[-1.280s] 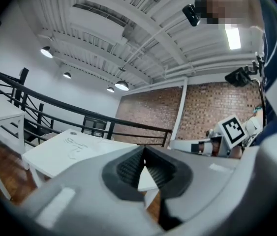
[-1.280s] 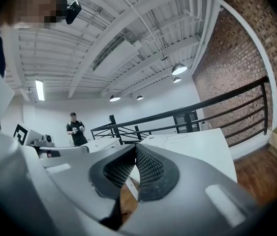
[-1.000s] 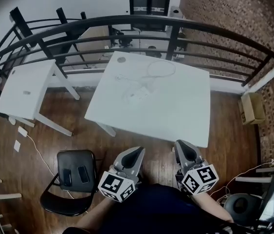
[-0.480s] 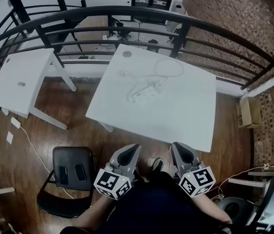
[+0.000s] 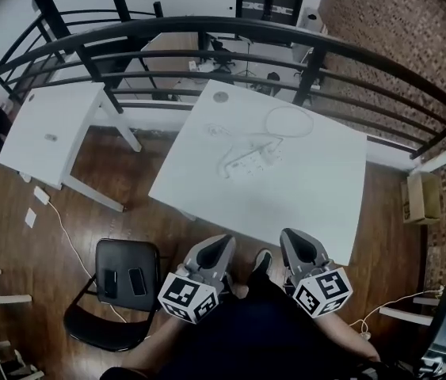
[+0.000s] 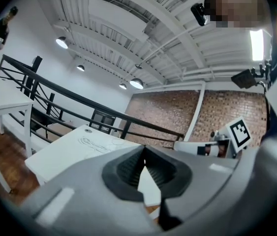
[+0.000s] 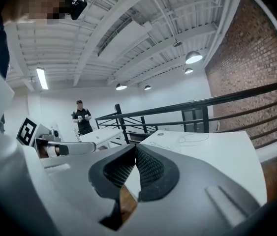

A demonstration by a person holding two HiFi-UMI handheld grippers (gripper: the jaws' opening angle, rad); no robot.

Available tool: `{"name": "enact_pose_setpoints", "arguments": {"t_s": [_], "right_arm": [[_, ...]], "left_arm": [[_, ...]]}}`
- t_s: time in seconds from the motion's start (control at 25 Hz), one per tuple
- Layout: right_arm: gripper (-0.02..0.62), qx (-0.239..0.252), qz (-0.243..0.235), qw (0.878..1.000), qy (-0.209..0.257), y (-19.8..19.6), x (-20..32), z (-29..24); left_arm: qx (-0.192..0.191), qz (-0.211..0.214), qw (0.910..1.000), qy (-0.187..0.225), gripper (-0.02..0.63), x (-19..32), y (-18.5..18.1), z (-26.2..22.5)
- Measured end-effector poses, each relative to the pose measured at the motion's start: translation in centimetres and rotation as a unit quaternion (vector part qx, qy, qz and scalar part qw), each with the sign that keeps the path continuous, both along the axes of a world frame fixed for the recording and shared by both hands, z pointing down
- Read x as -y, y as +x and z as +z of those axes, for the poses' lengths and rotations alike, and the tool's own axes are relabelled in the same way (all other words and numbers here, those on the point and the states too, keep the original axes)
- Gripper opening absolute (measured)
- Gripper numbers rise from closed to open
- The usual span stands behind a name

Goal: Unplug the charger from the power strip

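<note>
A white power strip (image 5: 253, 163) lies near the middle of the white table (image 5: 318, 204), with a white charger (image 5: 273, 156) plugged in at its right end and a looped white cable (image 5: 288, 122) behind it. My left gripper (image 5: 225, 246) and right gripper (image 5: 293, 241) hang side by side short of the table's near edge, both shut and empty. From the left gripper view the jaws (image 6: 143, 159) meet with the table and cable (image 6: 95, 142) far ahead. The right gripper (image 7: 135, 155) is likewise shut, and the cable loop (image 7: 192, 138) shows far off.
A black railing (image 5: 230, 34) runs behind the table. A second white table (image 5: 52, 133) stands at left, a black chair (image 5: 123, 279) at lower left. A brick wall (image 5: 413, 46) rises at right. A person (image 7: 82, 117) stands far off in the right gripper view.
Both grippers have drifted toward the table, still shut. The table and power strip now sit a little lower and further right in the head view.
</note>
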State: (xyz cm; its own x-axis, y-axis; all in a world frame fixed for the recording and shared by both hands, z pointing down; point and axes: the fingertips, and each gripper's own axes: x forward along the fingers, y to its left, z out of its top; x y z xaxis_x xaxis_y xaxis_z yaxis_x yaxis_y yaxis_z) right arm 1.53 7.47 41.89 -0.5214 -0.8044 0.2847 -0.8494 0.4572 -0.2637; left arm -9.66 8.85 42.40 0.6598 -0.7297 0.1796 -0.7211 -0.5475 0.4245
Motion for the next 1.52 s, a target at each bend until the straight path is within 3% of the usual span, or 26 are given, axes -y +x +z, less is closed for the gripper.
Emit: {"name": "enact_pose_setpoints", "arguments": {"t_s": [0.32,0.64,0.92,1.24,1.44,1.52], "right_arm": [[0.011,0.022,-0.032,0.999,0.012,3.3,4.7,-0.7],[0.011,0.047,-0.053,0.997,-0.011,6.3,7.8,0.6],[0.011,0.044,-0.038,0.998,-0.033,6.0,9.5,2.0],[0.012,0.024,-0.006,0.998,-0.061,6.4,13.5,3.0],[0.012,-0.006,0.014,0.999,-0.045,6.5,15.5,3.4],[0.011,-0.023,0.016,0.998,-0.048,6.7,16.3,4.3]], "left_arm": [[0.018,-0.020,0.9995,0.018,0.006,4.0,4.8,-1.4],[0.042,-0.041,0.9980,0.021,0.006,7.0,8.8,-1.5],[0.067,-0.057,0.9960,0.011,0.006,8.5,6.4,0.8],[0.064,-0.033,0.9974,-0.008,0.006,13.3,5.6,1.9],[0.104,-0.031,0.9940,-0.005,0.007,15.6,3.5,5.0],[0.115,-0.026,0.9929,-0.014,0.036,16.3,3.0,6.4]]}}
